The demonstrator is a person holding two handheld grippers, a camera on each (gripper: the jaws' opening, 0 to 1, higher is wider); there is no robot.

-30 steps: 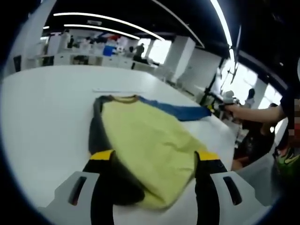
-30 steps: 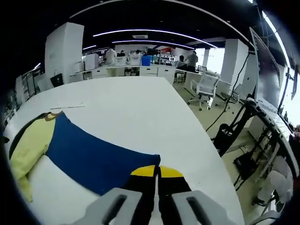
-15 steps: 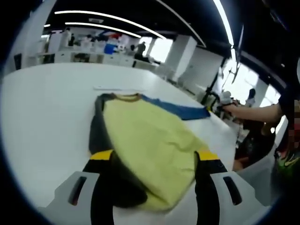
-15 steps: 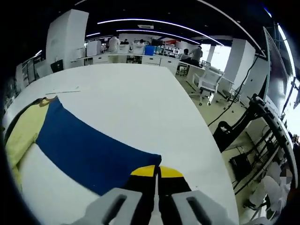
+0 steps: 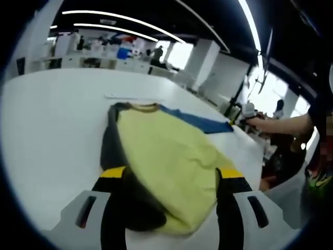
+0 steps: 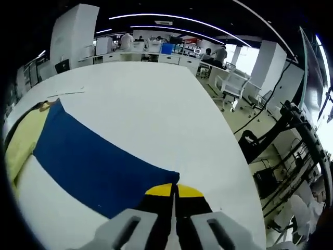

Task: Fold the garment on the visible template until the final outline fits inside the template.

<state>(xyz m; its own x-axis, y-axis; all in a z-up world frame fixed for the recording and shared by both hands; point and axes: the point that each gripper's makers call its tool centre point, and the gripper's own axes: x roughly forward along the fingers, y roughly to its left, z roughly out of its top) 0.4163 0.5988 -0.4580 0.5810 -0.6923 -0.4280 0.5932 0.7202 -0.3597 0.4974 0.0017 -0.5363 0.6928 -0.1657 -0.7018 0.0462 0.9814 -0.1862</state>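
Right gripper view: nearest me, my right gripper point(image 6: 175, 188) has its jaws pinched together on the cuff of the blue sleeve point(image 6: 93, 166), which runs back across the white table point(image 6: 156, 114) to the yellow garment point(image 6: 23, 140). Over the last second the sleeve has stretched straighter and fills more of the picture, so I judge it ready to fold inward. In the left gripper view, my left gripper point(image 5: 171, 177) is spread wide, holding nothing, above the garment's hem.
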